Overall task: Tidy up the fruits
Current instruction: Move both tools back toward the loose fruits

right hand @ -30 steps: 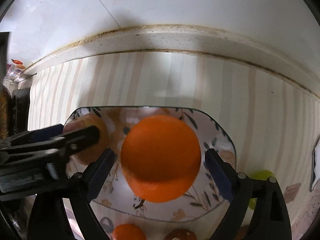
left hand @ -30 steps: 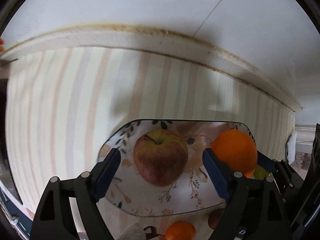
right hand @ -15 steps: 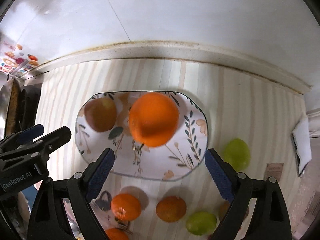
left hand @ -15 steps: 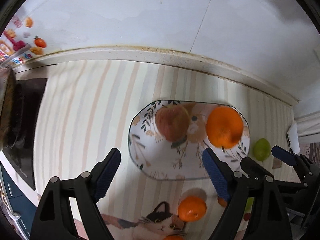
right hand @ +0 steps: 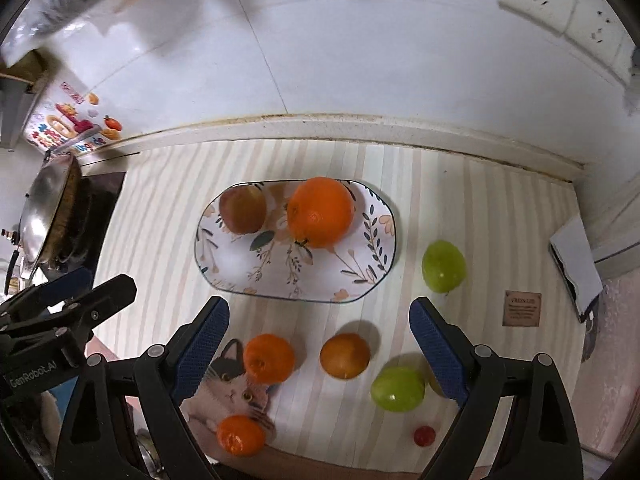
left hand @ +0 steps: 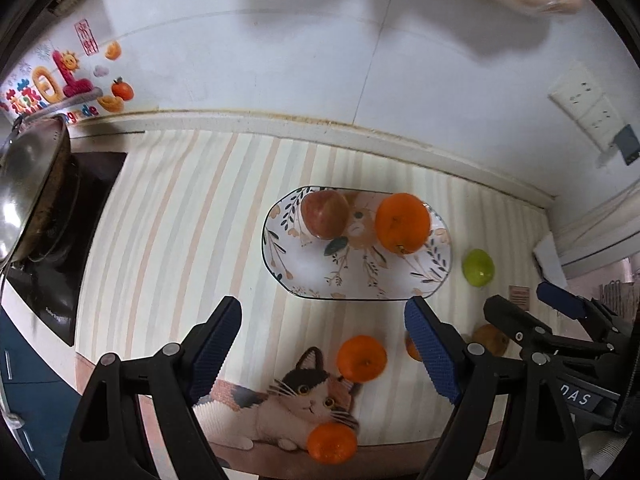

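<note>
Now both claws spread; apple [right hand: 242, 209], orange [right hand: 321, 212] on plate [right hand: 224, 276].

Fruit count on your counter

You have one plate [right hand: 376, 276], one apple [right hand: 242, 209], one big orange [right hand: 321, 212], three small oranges [right hand: 269, 358] [right hand: 345, 356] [right hand: 241, 435], two green fruits [right hand: 444, 266] [right hand: 397, 389], and one small red fruit [right hand: 424, 435].

light: dim, cool indoor | shadows: soft | edges: fisheye curve, dark vignette | top corners: blurred
</note>
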`<control>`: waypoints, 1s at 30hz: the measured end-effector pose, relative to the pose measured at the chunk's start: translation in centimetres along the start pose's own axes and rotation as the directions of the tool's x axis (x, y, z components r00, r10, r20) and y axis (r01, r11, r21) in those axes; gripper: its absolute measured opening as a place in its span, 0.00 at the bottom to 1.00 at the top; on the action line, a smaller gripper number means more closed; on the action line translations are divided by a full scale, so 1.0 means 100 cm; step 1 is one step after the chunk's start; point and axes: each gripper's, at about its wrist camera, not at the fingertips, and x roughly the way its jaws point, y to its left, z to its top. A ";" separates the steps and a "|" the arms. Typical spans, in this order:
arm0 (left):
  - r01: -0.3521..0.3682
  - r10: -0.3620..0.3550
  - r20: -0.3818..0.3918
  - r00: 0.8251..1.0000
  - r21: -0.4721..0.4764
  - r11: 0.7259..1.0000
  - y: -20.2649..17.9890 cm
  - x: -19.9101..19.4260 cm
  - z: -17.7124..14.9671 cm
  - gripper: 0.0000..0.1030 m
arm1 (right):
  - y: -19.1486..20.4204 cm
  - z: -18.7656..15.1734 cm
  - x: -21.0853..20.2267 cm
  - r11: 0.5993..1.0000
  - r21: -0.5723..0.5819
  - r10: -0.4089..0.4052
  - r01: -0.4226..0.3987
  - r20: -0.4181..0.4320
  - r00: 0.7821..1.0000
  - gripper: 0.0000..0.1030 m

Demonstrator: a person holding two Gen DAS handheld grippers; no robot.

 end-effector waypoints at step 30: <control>0.015 0.012 -0.397 0.918 0.066 0.998 -0.045 0.173 -0.058 0.81 | -0.103 -0.049 0.099 0.957 0.289 0.101 -0.034 -0.218 0.971 0.67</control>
